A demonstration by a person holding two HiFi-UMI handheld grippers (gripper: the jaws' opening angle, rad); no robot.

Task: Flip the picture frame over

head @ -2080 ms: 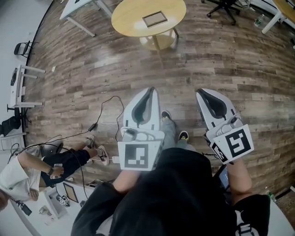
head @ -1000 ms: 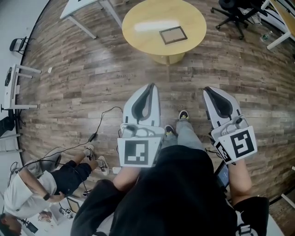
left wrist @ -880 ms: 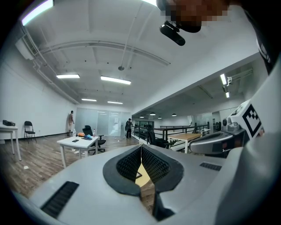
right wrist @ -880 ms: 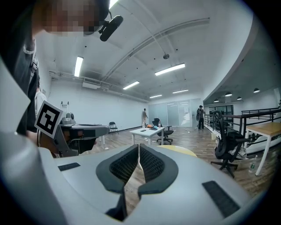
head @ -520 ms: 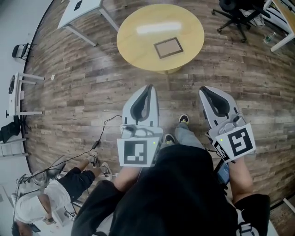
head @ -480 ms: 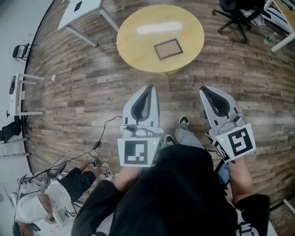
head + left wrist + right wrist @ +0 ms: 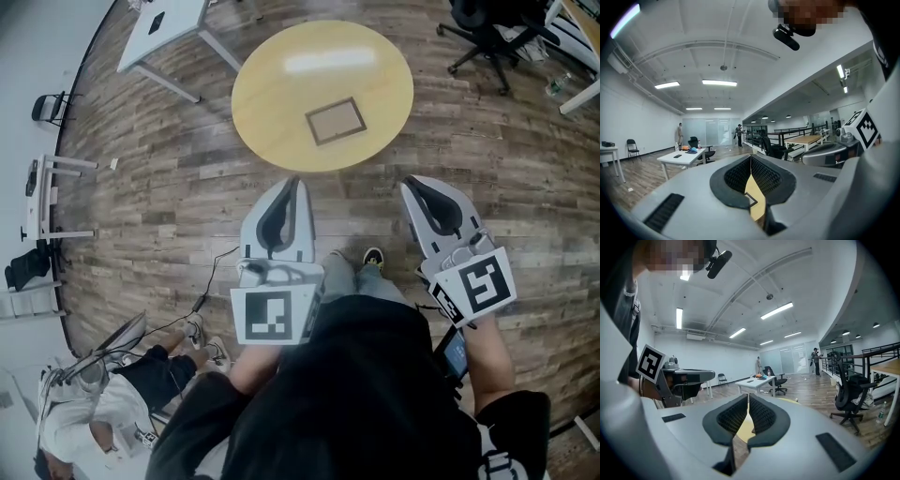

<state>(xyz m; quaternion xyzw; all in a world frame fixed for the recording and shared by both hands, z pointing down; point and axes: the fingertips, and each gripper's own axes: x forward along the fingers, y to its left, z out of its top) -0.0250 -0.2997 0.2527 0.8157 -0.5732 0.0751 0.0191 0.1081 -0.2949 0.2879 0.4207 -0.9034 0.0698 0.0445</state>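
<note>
A picture frame with a dark border and a tan panel lies flat on the round yellow table ahead in the head view. My left gripper and right gripper are held side by side, pointing at the table's near edge and short of it. Both are shut with nothing between their pads. In the left gripper view the jaws meet, and the yellow table top shows through the gap below them. The right gripper view shows its jaws closed too.
A white desk stands at the back left and a black office chair at the back right. A person sits on the wooden floor at the lower left, with cables trailing nearby.
The table and picture frame have come nearer in the head view as both grippers moved forward towards them. The jaws have stayed shut.
</note>
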